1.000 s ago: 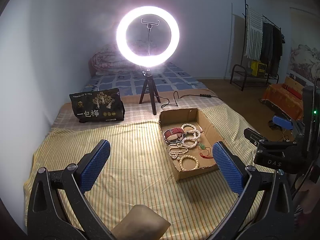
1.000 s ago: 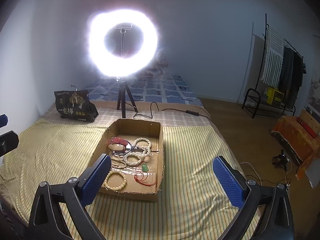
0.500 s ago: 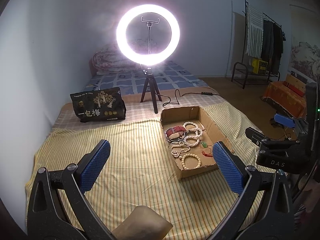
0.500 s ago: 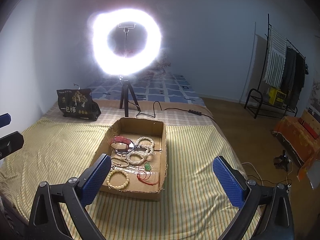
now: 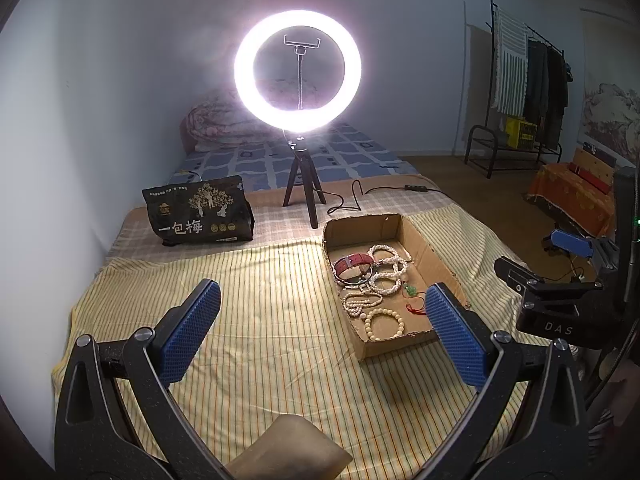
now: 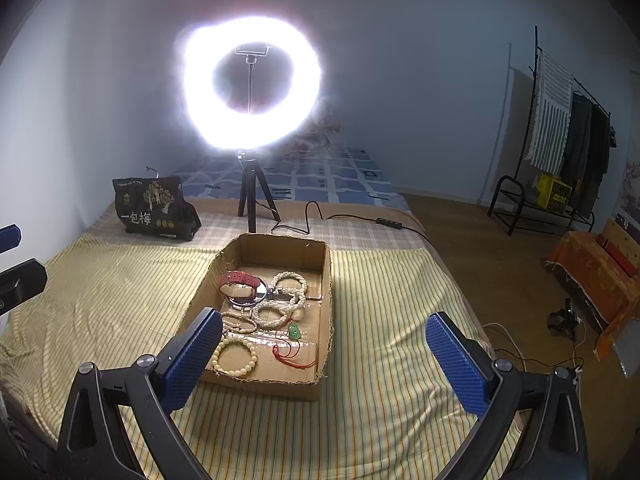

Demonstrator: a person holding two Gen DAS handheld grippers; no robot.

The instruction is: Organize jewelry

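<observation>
On the bed (image 5: pixel 260 320), spread with a yellow striped sheet, a shallow cardboard box (image 5: pixel 436 260) lies open with the jewelry inside it. Toward its far end sits a red watch strap (image 5: pixel 352 263) beside several pearl bracelets (image 5: pixel 390 278). Nearer the front lie a green pendant (image 6: pixel 295 330) on a red cord and a round cream bead bracelet (image 6: pixel 235 354), close to the box's near wall.

Both tools hover above the sheet, touching nothing. The left hand-held gripper (image 5: pixel 318 330) has its blue-padded jaws spread wide and empty, the box lying ahead and to its right. The right hand-held gripper (image 6: pixel 322 360) is likewise spread wide and empty, its left pad overlapping the box's near left corner in its own view.

Behind the box a lit ring light (image 5: pixel 298 70) stands on a small tripod, its cable trailing across the bed. A black snack bag (image 5: pixel 199 212) stands upright to the left of the tripod. A clothes rack (image 6: pixel 560 136) stands by the far wall.
</observation>
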